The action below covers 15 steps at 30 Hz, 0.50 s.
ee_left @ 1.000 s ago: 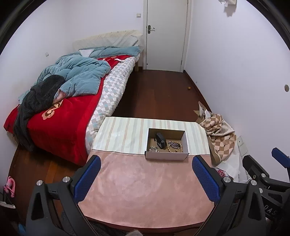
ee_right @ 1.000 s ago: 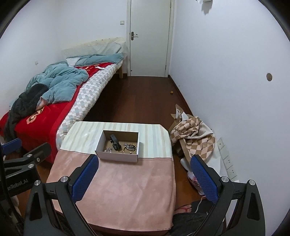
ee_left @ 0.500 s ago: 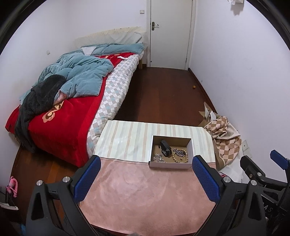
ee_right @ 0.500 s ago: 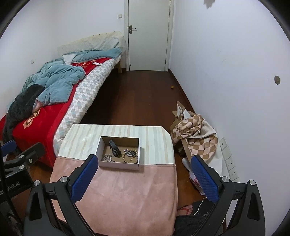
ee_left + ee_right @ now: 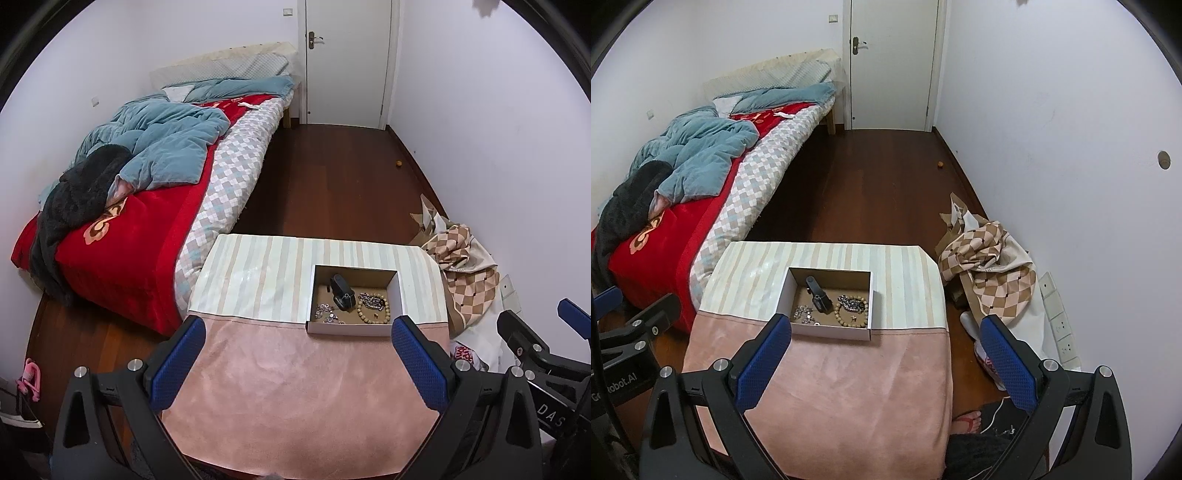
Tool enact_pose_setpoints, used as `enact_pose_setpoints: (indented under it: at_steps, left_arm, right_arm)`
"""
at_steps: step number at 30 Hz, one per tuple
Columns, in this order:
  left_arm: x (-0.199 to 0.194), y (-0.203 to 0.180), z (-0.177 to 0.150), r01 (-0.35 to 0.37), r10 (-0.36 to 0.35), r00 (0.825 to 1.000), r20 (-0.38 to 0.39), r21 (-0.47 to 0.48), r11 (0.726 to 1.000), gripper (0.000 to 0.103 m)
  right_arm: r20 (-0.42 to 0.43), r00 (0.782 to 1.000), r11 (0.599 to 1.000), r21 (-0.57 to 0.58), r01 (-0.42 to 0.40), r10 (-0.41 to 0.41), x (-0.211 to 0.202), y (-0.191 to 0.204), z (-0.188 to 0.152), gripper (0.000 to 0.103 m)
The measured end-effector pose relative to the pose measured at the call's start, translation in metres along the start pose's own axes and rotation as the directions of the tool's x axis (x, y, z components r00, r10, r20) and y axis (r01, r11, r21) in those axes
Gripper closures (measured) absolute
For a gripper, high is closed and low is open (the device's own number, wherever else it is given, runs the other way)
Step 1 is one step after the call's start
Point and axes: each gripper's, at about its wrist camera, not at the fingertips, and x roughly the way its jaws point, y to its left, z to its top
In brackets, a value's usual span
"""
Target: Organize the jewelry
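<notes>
The jewelry lies loose in an open cardboard box (image 5: 352,326) that sits on my counter (image 5: 295,387), right on the seam where the striped cloth (image 5: 258,273) meets the pink cloth (image 5: 295,398). Inside the box, a black watch (image 5: 340,291) lies near the middle, a wooden bead bracelet (image 5: 373,314) curls to the right of it with a darker beaded strand (image 5: 371,301) touching it, and a heap of small silver pieces (image 5: 327,314) is in the near left corner of the box. My left gripper (image 5: 295,363) hovers above the pink cloth on the near side of the box, its blue-padded fingers (image 5: 177,363) spread wide and holding nothing. My right gripper (image 5: 882,360) is likewise released and empty, its left fingertip lined up over the near left corner of the box in its own view. Beyond the box, left of it, stands a bed (image 5: 147,206) with a red blanket and a crumpled blue quilt; right of the box a checkered cloth (image 5: 461,269) is heaped on the floor against the wall.
</notes>
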Motion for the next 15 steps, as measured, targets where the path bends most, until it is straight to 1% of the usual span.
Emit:
enact_pose_setpoints:
  at_steps: [15]
  left_arm:
    - [0.0014, -0.0002, 0.0009, 0.003, -0.003, 1.0, 0.0, 0.003, 1.0, 0.0]
  right_arm:
    - [-0.006, 1.0, 1.0, 0.001, 0.004, -0.004, 0.0036, 0.0004, -0.0013, 0.0]
